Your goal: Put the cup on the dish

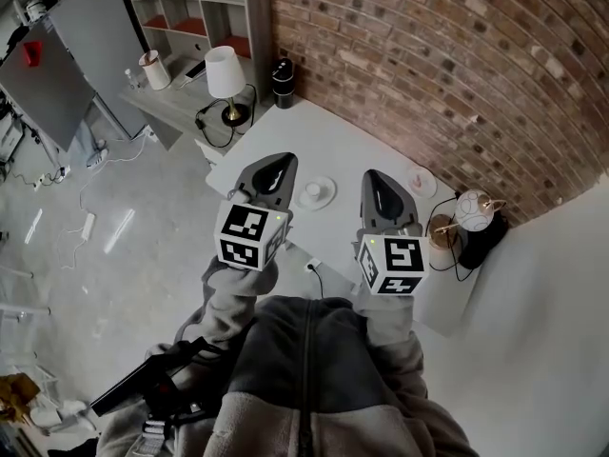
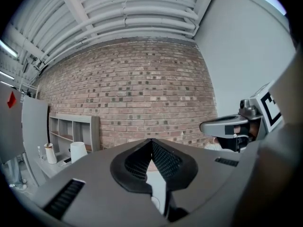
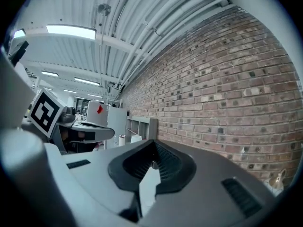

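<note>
Cup (image 1: 313, 190), small and white, apparently on its dish (image 1: 330, 191) between your raised left gripper (image 1: 278, 160) and right gripper (image 1: 376, 175), both closed and empty; descend without opening and you may knock it off.

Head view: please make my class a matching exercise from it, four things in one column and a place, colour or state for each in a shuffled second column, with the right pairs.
Things:
1. lamp
2. cylinder
3. dish
4. right gripper

Descriptions:
a. black all over, beside the brick wall
b. jaws shut, nothing between them
c. white shade above a dark base
d. white, lying on the white table

Pairs: 1-c, 2-a, 3-d, 4-b
</note>
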The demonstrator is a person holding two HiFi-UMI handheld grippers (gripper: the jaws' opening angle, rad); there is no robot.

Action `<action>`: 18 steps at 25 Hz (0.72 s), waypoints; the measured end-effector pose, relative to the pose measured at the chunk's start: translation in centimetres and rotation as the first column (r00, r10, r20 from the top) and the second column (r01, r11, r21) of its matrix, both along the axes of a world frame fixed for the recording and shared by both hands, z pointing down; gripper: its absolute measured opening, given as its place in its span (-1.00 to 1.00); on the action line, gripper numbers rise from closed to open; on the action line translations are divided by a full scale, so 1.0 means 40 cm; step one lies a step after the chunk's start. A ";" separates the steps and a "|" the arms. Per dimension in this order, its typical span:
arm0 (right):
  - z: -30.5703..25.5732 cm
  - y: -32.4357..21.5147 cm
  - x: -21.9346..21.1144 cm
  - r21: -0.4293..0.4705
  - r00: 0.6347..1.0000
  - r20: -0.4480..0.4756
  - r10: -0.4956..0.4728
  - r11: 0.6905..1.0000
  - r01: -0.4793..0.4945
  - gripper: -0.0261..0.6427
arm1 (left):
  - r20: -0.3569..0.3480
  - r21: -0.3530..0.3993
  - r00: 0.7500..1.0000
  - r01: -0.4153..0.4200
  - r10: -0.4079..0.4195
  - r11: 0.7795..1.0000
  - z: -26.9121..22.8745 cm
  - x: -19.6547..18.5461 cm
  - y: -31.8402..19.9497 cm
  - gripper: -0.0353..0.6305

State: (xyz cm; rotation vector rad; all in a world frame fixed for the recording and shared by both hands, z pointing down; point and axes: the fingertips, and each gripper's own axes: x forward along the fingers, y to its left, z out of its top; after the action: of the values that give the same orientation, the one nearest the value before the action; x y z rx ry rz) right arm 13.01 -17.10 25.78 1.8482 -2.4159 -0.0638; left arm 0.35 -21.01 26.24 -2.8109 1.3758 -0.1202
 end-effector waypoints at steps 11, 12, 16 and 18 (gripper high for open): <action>0.001 0.002 0.002 0.012 1.000 -0.004 0.004 1.000 -0.004 -0.91 | 0.007 -0.008 1.000 -0.013 0.013 1.000 0.001 0.021 0.000 -0.88; 0.000 0.003 0.006 0.016 1.000 -0.007 0.011 1.000 -0.011 -0.91 | 0.010 -0.010 1.000 -0.015 0.015 1.000 0.005 0.025 0.000 -0.88; -0.005 -0.001 0.021 0.027 1.000 -0.009 0.021 0.999 -0.021 -0.91 | 0.019 -0.022 1.000 -0.020 0.020 1.000 0.018 0.041 -0.005 -0.88; -0.005 -0.004 0.024 0.029 1.000 -0.009 0.018 0.999 -0.018 -0.91 | 0.020 -0.026 1.000 -0.019 0.020 0.999 0.021 0.045 -0.008 -0.88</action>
State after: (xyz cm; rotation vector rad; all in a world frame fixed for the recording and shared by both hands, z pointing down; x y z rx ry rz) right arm 13.96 -17.25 25.57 1.8771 -2.4051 -0.1060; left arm 2.15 -21.32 27.09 -2.8343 1.3521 -0.1673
